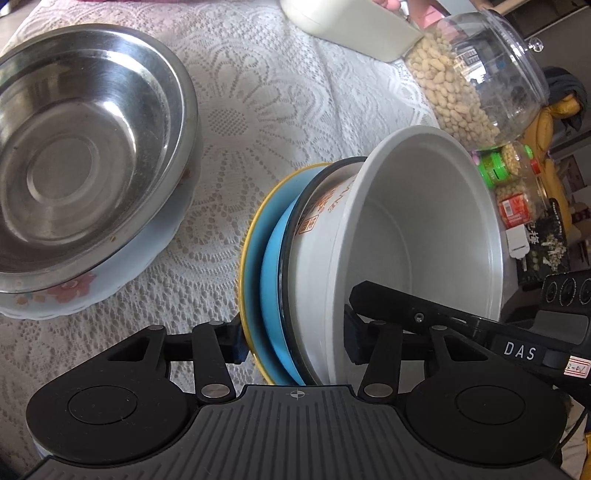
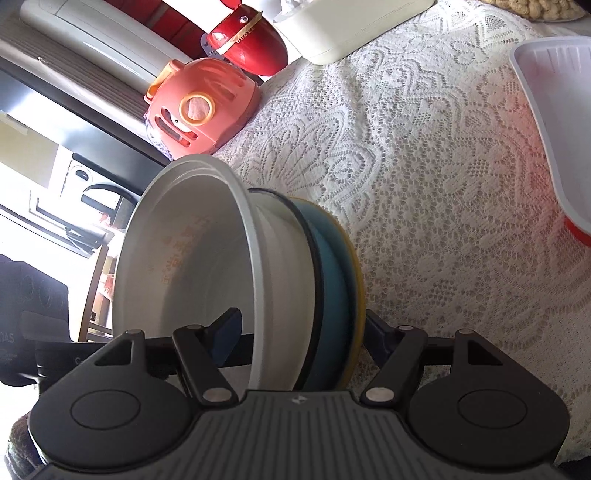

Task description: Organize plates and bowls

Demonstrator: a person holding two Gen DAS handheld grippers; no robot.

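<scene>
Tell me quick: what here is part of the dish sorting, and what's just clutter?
Job:
- white bowl, nested in
- blue plate
- steel bowl, sitting in
- floral bowl
- white tub, possibly

Clutter:
- peanut jar
- small jars
- pink toy
- red case
- white box

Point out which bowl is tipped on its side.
The white bowl, stacked with the blue plate between both hand-held grippers. The steel bowl sits upright on the lace tablecloth.

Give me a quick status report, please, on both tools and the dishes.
Both tools, left and right, clamp the stack: white bowl over blue plate, tipped on edge. Steel bowl sits apart on lace cloth. Path unobstructed.
</scene>
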